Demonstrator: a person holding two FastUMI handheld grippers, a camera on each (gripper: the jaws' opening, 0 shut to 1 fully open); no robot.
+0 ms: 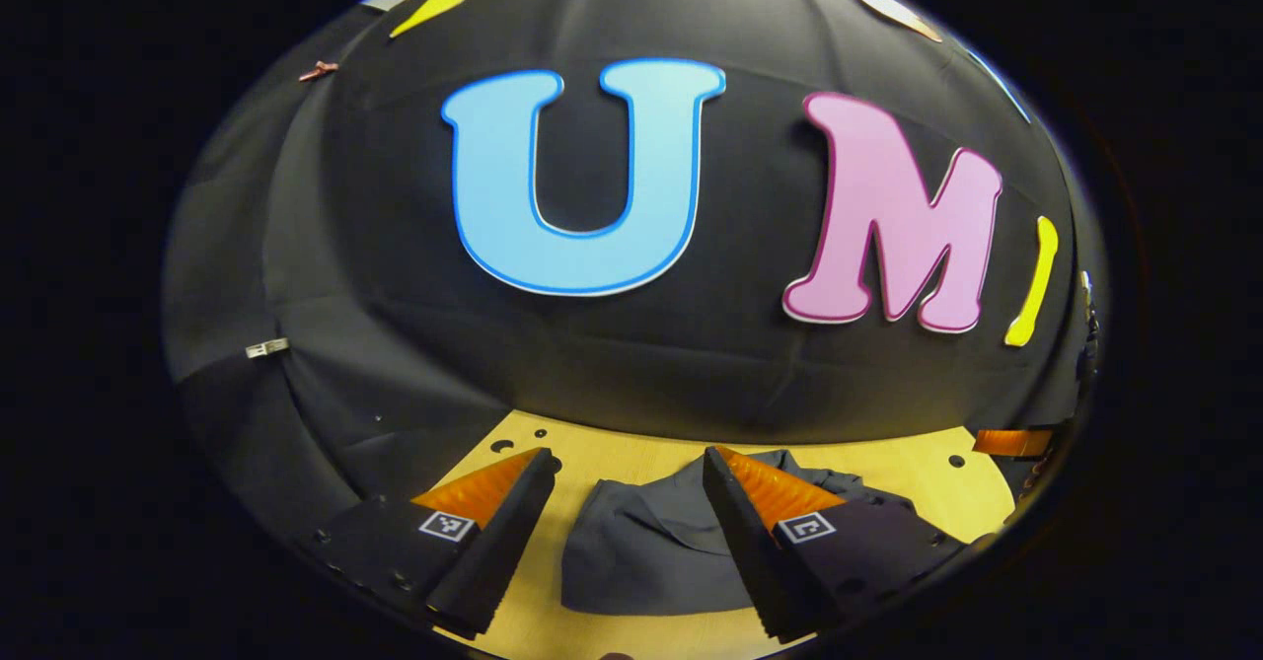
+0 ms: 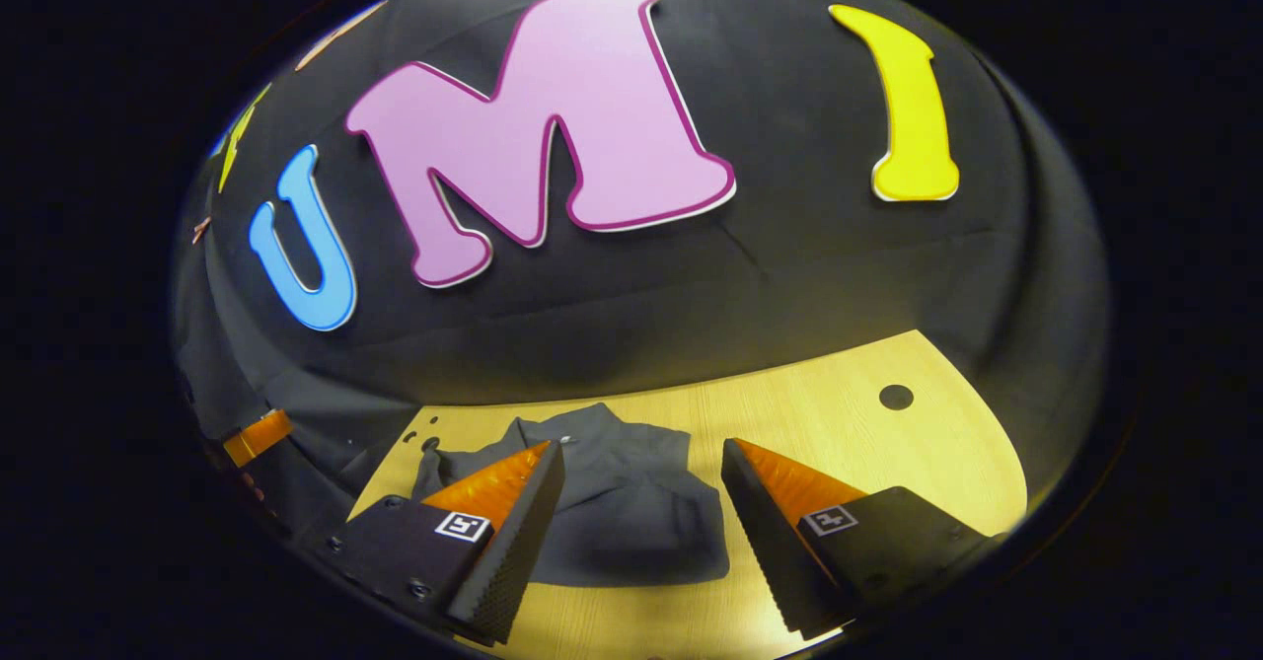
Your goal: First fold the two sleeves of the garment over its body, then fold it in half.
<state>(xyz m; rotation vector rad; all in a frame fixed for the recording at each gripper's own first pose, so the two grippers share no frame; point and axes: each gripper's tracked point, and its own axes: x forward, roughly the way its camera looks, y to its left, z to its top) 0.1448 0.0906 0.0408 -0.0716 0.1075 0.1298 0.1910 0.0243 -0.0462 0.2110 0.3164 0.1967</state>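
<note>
Pale wood with a few drilled holes makes up the bench (image 2: 849,394), and the dark grey garment (image 1: 641,551) lying on it is the landmark for everything else. Nearest in the left gripper view, the left tongs (image 1: 622,487) stand spread wide and empty, raised above the near edge of the garment, one finger to each side of its left part, pinching nothing. In the right gripper view the right tongs (image 2: 641,482) are likewise spread and empty, poised over the garment's near right portion and touching no cloth as far as I can tell. Between and just beyond the fingers, the garment (image 2: 612,512) sits as a compact, roughly squarish bundle with a rounded near edge and a collar-like ridge at its far side; no sleeve trails out onto the bare wood beside it. From that shape I judge that both sleeves are already laid over the body, and the half fold looks done as well, though the layers are too dark to count with certainty. What is left appears to be little more than a check or a smoothing. Beyond the garment's far edge the bench ends against the booth's black cloth wall (image 2: 789,275).
</note>
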